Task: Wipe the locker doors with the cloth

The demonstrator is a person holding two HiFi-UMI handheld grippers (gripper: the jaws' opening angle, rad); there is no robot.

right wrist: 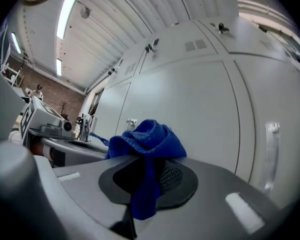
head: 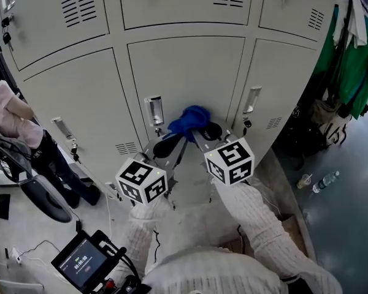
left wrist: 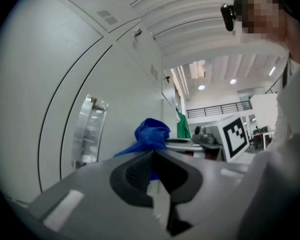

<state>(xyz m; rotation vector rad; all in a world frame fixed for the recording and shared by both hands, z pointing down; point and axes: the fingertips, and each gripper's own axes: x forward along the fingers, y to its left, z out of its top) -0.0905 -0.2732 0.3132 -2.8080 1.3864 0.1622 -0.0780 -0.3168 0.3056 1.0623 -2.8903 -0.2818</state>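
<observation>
**Both hand-held grippers on the cloth, at the locker door**

We see the right hand-held gripper [head: 210, 130] pinching the blue cloth [head: 190, 120]. In the right gripper view its jaws [right wrist: 145, 159] are pressed onto the fabric: the cloth [right wrist: 150, 136] bunches over the tips and a tail hangs down between the pads.

The left hand-held gripper [head: 167, 146] sits just left of the right one, and the two converge toward the same bunch. In the left gripper view its jaws [left wrist: 152, 154] are pressed together with a sliver of blue caught between them. The cloth [left wrist: 151, 134] rises just ahead of the tips.

The cloth is ahead of both hand-held grippers, right up at the middle locker door [head: 184, 72]; we can't confirm contact. The door's recessed handle [head: 154, 111] is just left of the cloth, ahead of the left hand-held gripper.

Far left of the left hand-held gripper there's a person in a pink top [head: 12, 118]. Green garments [head: 356, 66] hang well right of the right one.
</observation>
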